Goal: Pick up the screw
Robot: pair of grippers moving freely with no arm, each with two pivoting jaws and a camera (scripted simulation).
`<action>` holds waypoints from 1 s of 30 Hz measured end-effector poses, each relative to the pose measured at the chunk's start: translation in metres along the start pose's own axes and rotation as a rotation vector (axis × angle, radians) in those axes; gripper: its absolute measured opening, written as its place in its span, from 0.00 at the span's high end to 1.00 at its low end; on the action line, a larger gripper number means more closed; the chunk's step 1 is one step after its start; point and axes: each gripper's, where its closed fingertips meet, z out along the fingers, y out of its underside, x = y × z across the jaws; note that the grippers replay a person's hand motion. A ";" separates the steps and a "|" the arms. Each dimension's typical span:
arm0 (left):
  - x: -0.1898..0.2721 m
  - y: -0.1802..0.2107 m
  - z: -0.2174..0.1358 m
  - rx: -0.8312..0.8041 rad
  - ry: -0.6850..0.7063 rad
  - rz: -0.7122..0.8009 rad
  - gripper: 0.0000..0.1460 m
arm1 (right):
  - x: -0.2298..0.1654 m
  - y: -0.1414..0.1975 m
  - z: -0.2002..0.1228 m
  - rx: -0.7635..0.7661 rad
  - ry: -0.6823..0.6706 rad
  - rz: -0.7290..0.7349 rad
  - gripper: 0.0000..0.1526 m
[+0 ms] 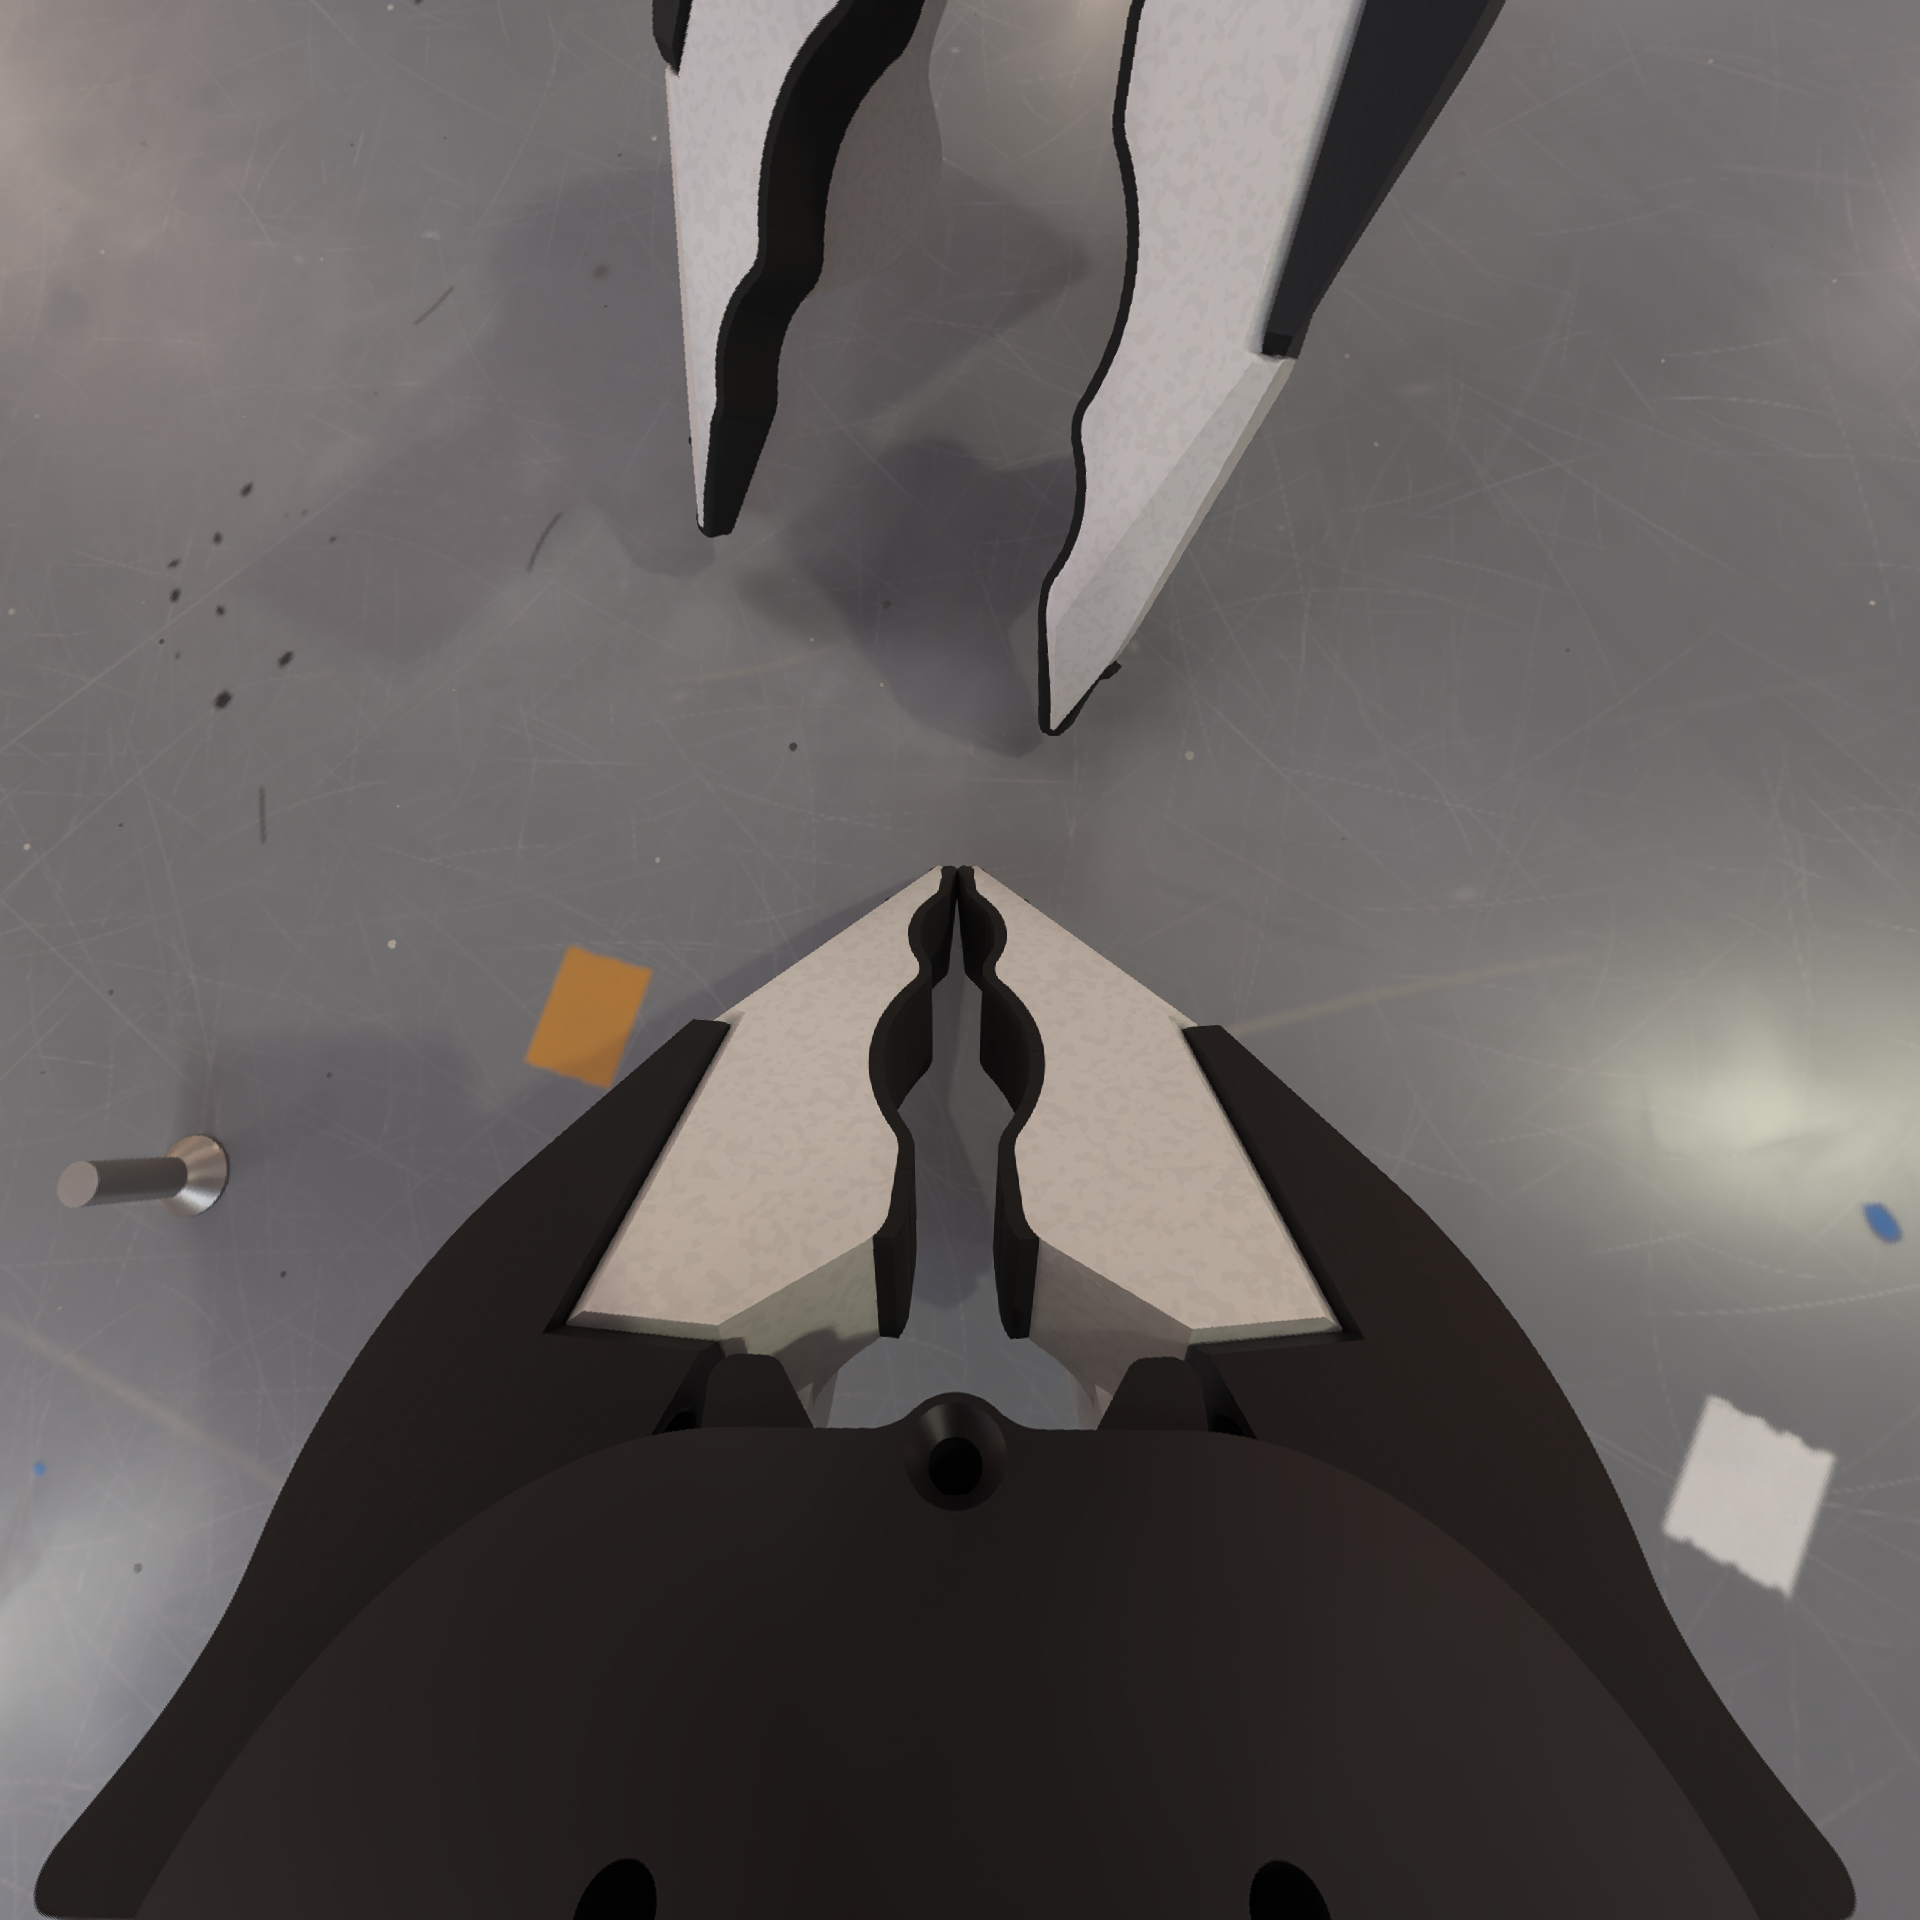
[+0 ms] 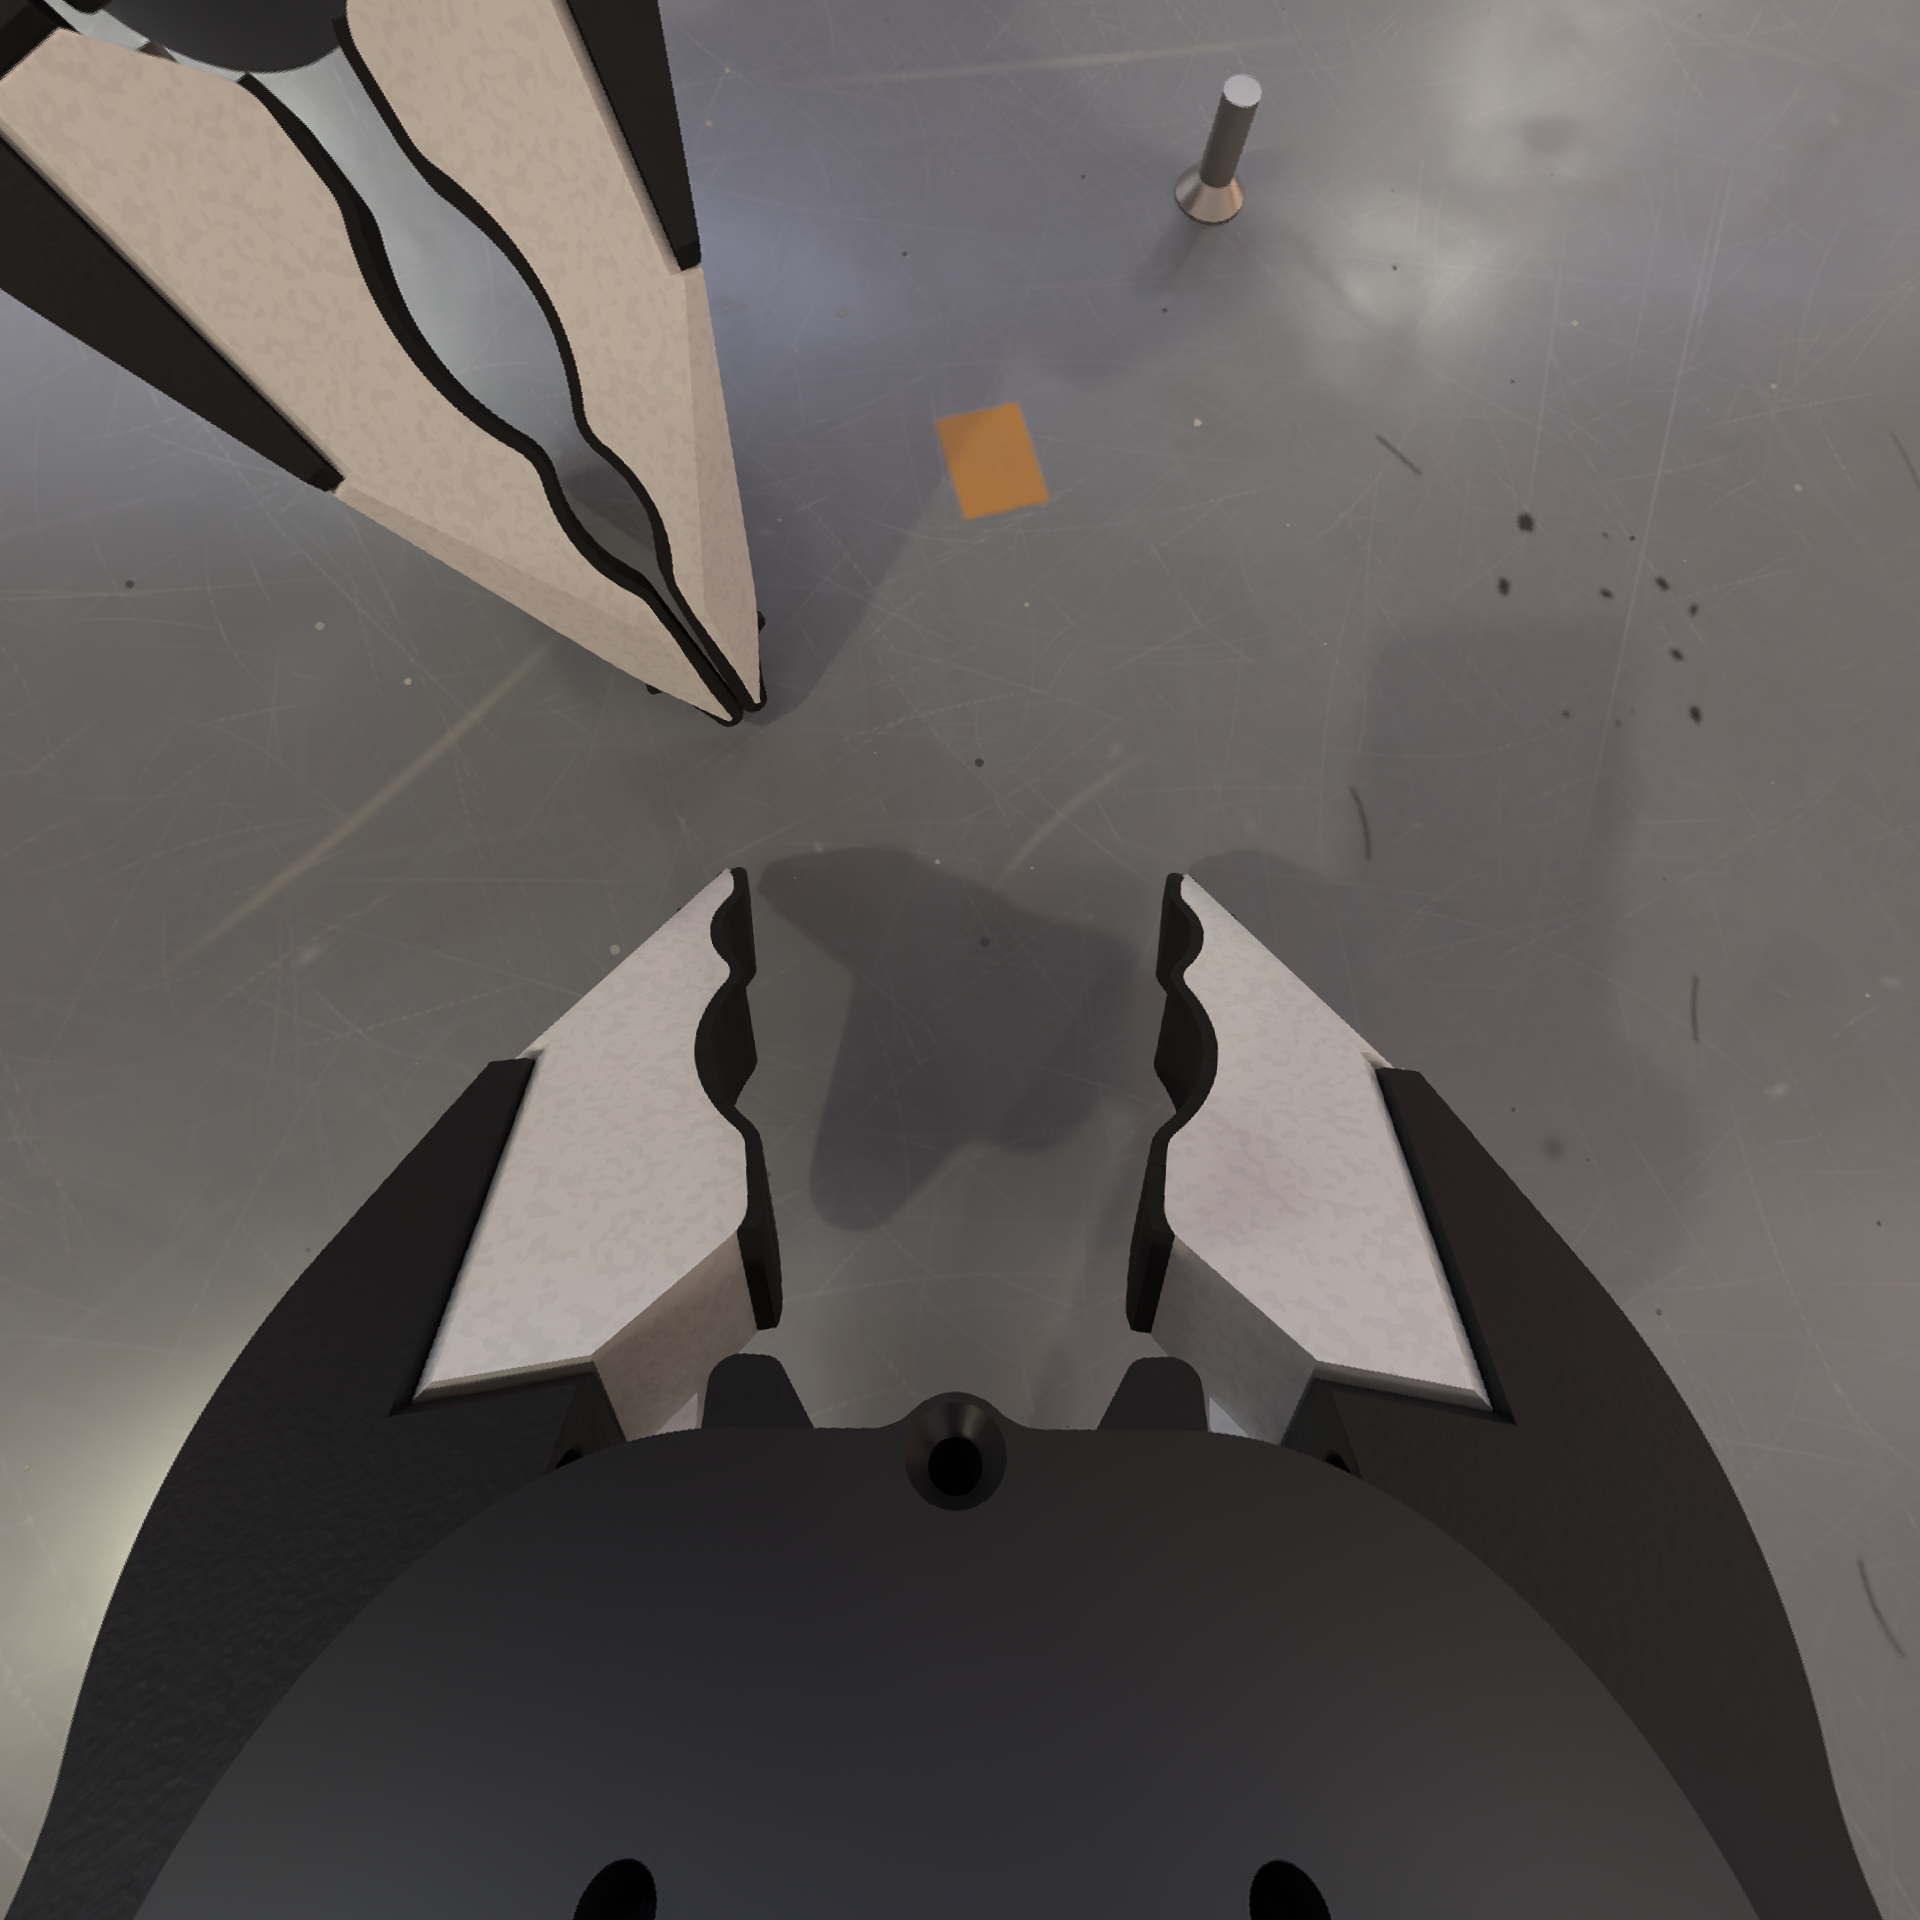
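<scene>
A small silver screw [image 1: 145, 1179] with a flat flared head lies on its side on the grey scratched table, far to the left of my left gripper [image 1: 956, 871]. The left gripper is shut and empty, its tips touching. In the right wrist view the screw [image 2: 1218, 156] lies at the top right, well ahead of my right gripper [image 2: 956, 878], which is open and empty above the table. The right gripper also shows in the left wrist view [image 1: 883, 623], open, facing mine. The left gripper shows in the right wrist view [image 2: 740, 707], shut, at upper left.
An orange patch [image 1: 588, 1029] lies on the table between the screw and the left gripper; it shows in the right wrist view [image 2: 992, 459] too. A white patch [image 1: 1751, 1496] and a small blue mark [image 1: 1883, 1222] lie to the right. Dark specks [image 1: 223, 623] dot the surface.
</scene>
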 end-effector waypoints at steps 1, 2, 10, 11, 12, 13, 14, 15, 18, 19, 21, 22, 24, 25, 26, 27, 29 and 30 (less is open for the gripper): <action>0.000 0.000 0.000 0.000 0.001 0.000 1.00 | 0.000 0.000 0.000 0.004 0.001 0.001 0.48; 0.000 0.000 0.000 0.000 0.001 0.000 1.00 | 0.000 0.000 0.000 0.006 0.002 0.002 0.48; 0.000 0.000 0.001 -0.002 0.002 -0.005 1.00 | 0.000 0.000 0.000 0.006 0.013 0.011 0.48; -0.001 0.000 0.001 -0.002 0.003 -0.007 1.00 | 0.000 0.000 0.000 0.007 0.015 0.013 0.48; -0.001 0.000 0.001 -0.002 0.003 -0.009 1.00 | 0.000 0.000 0.000 0.009 0.017 0.014 0.48; -0.001 0.000 0.001 -0.002 0.003 -0.010 1.00 | 0.000 0.000 0.000 0.010 0.019 0.015 0.48; -0.001 0.000 0.001 -0.002 0.002 -0.010 1.00 | 0.000 0.000 0.000 0.010 0.021 0.017 0.48; -0.001 0.000 0.001 -0.002 0.002 -0.011 1.00 | 0.000 0.000 0.000 0.011 0.023 0.018 0.48; -0.001 0.000 0.001 -0.001 0.003 -0.018 1.00 | 0.000 0.000 0.000 0.011 0.031 0.024 0.48; -0.001 0.000 0.001 -0.001 0.004 -0.020 1.00 | 0.000 0.000 0.000 0.011 0.033 0.026 0.48; -0.001 0.000 0.001 -0.001 0.006 -0.024 1.00 | 0.000 0.000 0.001 0.010 0.036 0.028 0.48; -0.001 0.000 0.001 0.000 0.008 -0.026 1.00 | 0.000 0.000 0.001 0.011 0.037 0.029 0.48; -0.002 0.000 0.001 0.000 0.011 -0.029 1.00 | 0.000 0.000 0.001 0.011 0.039 0.031 0.48; -0.002 0.000 0.001 0.001 0.011 -0.031 1.00 | 0.000 0.000 0.001 0.011 0.040 0.031 0.48; -0.002 0.000 0.001 0.001 0.012 -0.031 1.00 | 0.000 0.000 0.001 0.011 0.042 0.032 0.48; -0.002 0.000 0.001 0.001 0.011 -0.030 1.00 | 0.000 0.000 0.001 0.012 0.043 0.034 0.48; -0.002 0.000 0.001 0.001 0.010 -0.029 1.00 | 0.000 0.000 0.001 0.013 0.044 0.037 0.48; -0.002 0.000 0.001 0.001 0.011 -0.030 1.00 | 0.000 0.000 0.001 0.013 0.045 0.038 0.48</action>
